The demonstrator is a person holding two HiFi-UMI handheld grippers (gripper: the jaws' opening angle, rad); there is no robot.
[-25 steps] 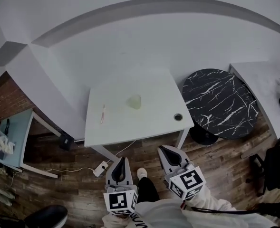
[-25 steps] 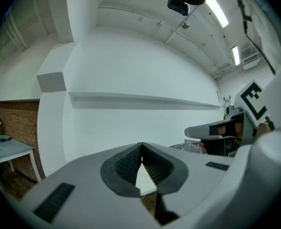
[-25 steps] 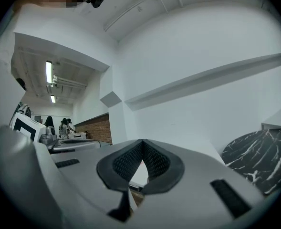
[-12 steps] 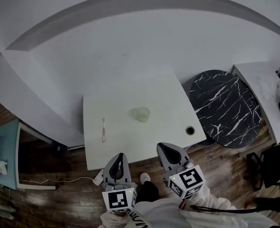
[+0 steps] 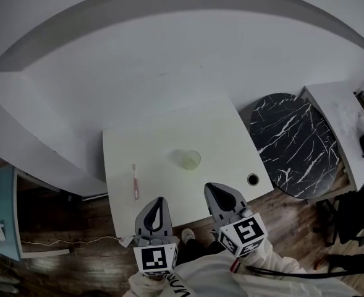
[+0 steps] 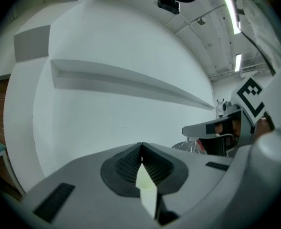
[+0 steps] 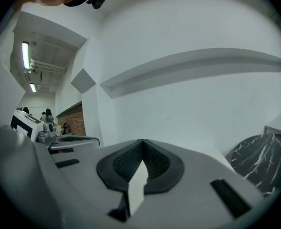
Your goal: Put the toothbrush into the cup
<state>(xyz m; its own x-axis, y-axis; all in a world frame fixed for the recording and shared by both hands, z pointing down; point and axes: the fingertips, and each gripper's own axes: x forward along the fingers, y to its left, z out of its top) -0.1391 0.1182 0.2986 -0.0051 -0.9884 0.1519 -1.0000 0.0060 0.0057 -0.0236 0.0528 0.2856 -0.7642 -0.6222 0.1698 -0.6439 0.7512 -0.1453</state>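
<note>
A pink toothbrush (image 5: pixel 135 181) lies on the left part of the white table (image 5: pixel 212 129). A pale green translucent cup (image 5: pixel 191 159) stands upright near the table's middle. My left gripper (image 5: pixel 159 202) hovers at the table's near edge, just right of the toothbrush's near end, jaws shut and empty. My right gripper (image 5: pixel 214 189) is over the near edge too, in front of the cup, also shut with nothing in it. In the left gripper view (image 6: pixel 141 147) and the right gripper view (image 7: pixel 142 143) the jaws meet at the tips with only the white wall beyond.
A round cable hole (image 5: pixel 252 179) sits at the table's near right corner. A black marble round table (image 5: pixel 293 142) stands to the right, with another white table (image 5: pixel 342 113) beyond it. A white wall runs behind. Wood floor and a power strip cable (image 5: pixel 64 243) lie at the left.
The person has walked up to the table: it has come closer, and both grippers, earlier over the floor, now reach its near edge. Both stay shut.
</note>
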